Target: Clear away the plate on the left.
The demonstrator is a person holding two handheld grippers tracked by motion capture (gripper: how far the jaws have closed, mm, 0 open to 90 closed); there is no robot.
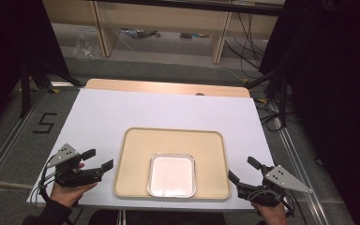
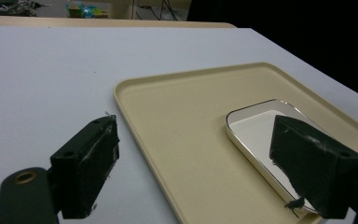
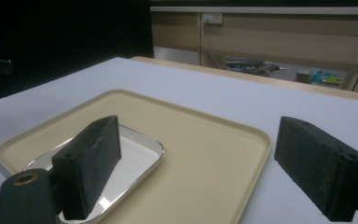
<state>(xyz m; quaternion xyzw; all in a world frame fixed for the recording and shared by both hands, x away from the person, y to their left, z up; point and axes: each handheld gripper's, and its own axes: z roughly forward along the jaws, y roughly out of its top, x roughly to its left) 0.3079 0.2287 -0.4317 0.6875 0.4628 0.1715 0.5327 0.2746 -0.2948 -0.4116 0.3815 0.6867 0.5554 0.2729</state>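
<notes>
A white counter (image 1: 122, 112) fills the middle of the room, with a strip of bare wood along its far edge. On the floor at about 9 o'clock from the counter there is a black mark (image 1: 44, 123) shaped like a 5. Far back at 12 o'clock stand wooden desks (image 1: 164, 21) with cables (image 1: 243, 33) hanging and lying under them. A clear plastic bag (image 1: 86, 44) sits on the floor at about 11 o'clock.

On the counter lies a big tan tray (image 1: 131, 154), near the person's edge. Inside it, at the 6 o'clock side, sits a small shiny metal dish (image 1: 171, 175) with a white inside. Nothing lies between the claws and the tray.

The left claw (image 1: 97, 160) is held in a hand (image 1: 68, 190) at about 8 o'clock from the tray, just beside its left rim, and points at it. Its two black jaws are wide apart and hold nothing. In the left gripper view the tray (image 2: 177, 121) and dish (image 2: 256, 126) lie ahead, between the jaws.

The right claw (image 1: 243, 169) is at about 4 o'clock from the tray, just off its right corner, held by the other hand (image 1: 272, 213). Its jaws are also wide apart and hold nothing. In the right gripper view the dish (image 3: 135, 154) is partly hidden behind one jaw, and the tray (image 3: 200, 144) spreads out between the two.
</notes>
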